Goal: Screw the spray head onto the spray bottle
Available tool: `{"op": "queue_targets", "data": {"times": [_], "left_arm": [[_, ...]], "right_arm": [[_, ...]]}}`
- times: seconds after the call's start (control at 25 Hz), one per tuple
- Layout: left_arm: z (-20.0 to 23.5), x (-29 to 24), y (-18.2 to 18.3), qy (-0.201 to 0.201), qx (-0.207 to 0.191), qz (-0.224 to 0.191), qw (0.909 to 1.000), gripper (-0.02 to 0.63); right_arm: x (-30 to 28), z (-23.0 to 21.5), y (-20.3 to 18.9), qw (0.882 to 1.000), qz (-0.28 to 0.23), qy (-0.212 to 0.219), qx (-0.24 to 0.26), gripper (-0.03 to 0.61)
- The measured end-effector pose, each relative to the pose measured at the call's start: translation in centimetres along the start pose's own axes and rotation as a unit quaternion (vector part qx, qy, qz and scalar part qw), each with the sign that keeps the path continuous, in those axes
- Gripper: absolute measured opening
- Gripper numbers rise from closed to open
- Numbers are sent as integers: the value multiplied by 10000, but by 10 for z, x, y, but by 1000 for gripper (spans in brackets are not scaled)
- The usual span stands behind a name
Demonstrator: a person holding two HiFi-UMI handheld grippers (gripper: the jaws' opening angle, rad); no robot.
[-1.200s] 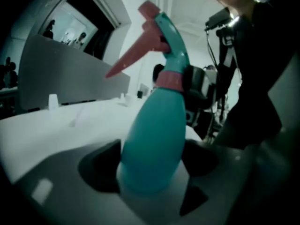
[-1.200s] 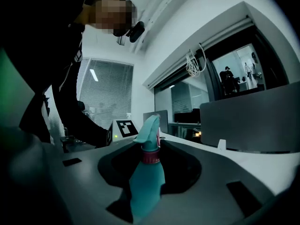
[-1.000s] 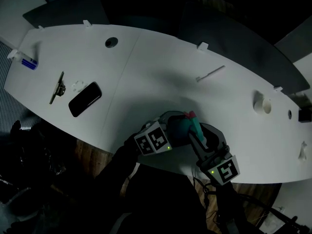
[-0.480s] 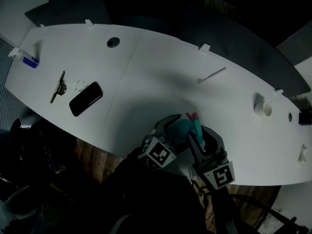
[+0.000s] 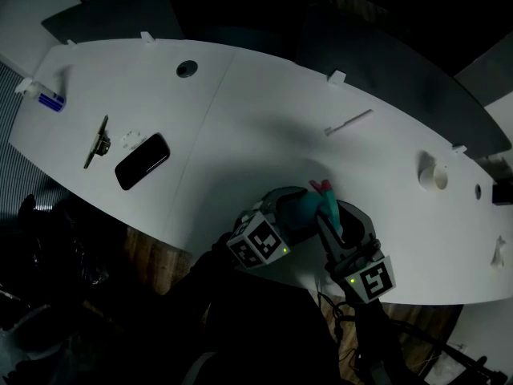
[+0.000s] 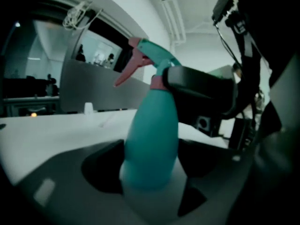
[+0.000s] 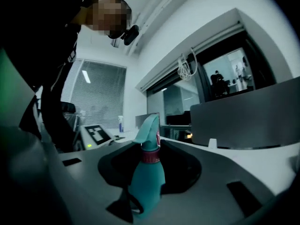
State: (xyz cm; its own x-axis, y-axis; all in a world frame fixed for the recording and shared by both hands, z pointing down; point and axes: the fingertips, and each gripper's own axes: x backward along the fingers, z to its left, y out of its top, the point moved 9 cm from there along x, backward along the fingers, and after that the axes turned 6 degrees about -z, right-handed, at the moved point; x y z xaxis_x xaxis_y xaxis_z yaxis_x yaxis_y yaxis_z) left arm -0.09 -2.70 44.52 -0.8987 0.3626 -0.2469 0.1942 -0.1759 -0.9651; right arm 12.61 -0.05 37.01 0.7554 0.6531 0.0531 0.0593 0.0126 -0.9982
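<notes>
A teal spray bottle (image 5: 298,208) stands near the table's front edge, its teal spray head (image 5: 325,194) with pink trigger and pink collar (image 7: 151,156) seated on its neck. My left gripper (image 5: 290,213) reaches in from the left; its jaws are closing, and the bottle's lower body (image 6: 151,144) sits between the dark pads, touching both. My right gripper (image 5: 330,216) comes from the right, shut on the spray head at the pink collar. In the left gripper view the right gripper's black finger (image 6: 201,95) wraps the neck. The bottle's base is hidden.
A black phone (image 5: 142,161), a thin metal tool (image 5: 96,141) and a small blue-and-white item (image 5: 48,100) lie at the left of the white table (image 5: 240,119). A white stick (image 5: 348,123) and a white roll (image 5: 433,175) lie to the right. The table's front edge runs just under the grippers.
The left gripper's marker cube has turned and shifted slightly down and right around the bottle. The bottle and the right gripper have hardly moved.
</notes>
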Motion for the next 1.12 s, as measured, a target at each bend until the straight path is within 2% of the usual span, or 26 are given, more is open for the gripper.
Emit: {"op": "queue_targets", "data": {"times": [0.08,0.2,0.28,0.32,0.4,0.48,0.52,0.6,0.64,0.72,0.8,0.84,0.92,1.04,1.12], "left_arm": [[-11,0,-2,729,71,-117,9972,359],[-25,-2,-1,1662,290,-201,9855,357],[-32,-3,-2,2103,433,-229,9764,356],[-33,-3,-3,2162,492,-243,9748,357],[-29,0,-2,1922,547,-305,9794,365],[-17,9,1,1496,405,-405,9871,387],[-10,13,4,1232,311,-400,9911,431],[4,13,5,427,223,-184,9987,443],[11,9,4,-94,214,-53,9997,443],[18,-5,5,-1078,100,96,9941,443],[18,-14,9,-1578,-40,138,9874,399],[18,-15,9,-1593,-51,109,9872,400],[14,-14,9,-1247,12,-42,9922,394],[0,-12,7,-272,172,-288,9991,393],[-11,-10,6,509,278,-451,9973,393]], "right_arm": [[1,9,-3,9982,-136,-577,75,130],[-1,21,-4,9921,-182,-1228,195,130],[-2,24,-5,9903,-173,-1370,124,130],[-1,24,-6,9909,-154,-1333,64,130],[0,19,-7,9940,-83,-1086,-3,130],[3,13,-8,9977,8,-672,-47,130],[3,9,-8,9990,51,-443,-77,130],[3,2,-6,9999,115,-8,-115,130],[2,-1,-5,9996,153,191,-123,130],[0,-5,-3,9979,240,562,-205,130],[-2,-9,-2,9954,307,851,-319,130],[-2,-11,-1,9948,308,907,-342,130],[-1,-10,0,9967,191,732,-301,130],[4,3,-3,9996,-114,-172,-216,130],[5,15,-3,9970,-184,-747,-95,130]]}}
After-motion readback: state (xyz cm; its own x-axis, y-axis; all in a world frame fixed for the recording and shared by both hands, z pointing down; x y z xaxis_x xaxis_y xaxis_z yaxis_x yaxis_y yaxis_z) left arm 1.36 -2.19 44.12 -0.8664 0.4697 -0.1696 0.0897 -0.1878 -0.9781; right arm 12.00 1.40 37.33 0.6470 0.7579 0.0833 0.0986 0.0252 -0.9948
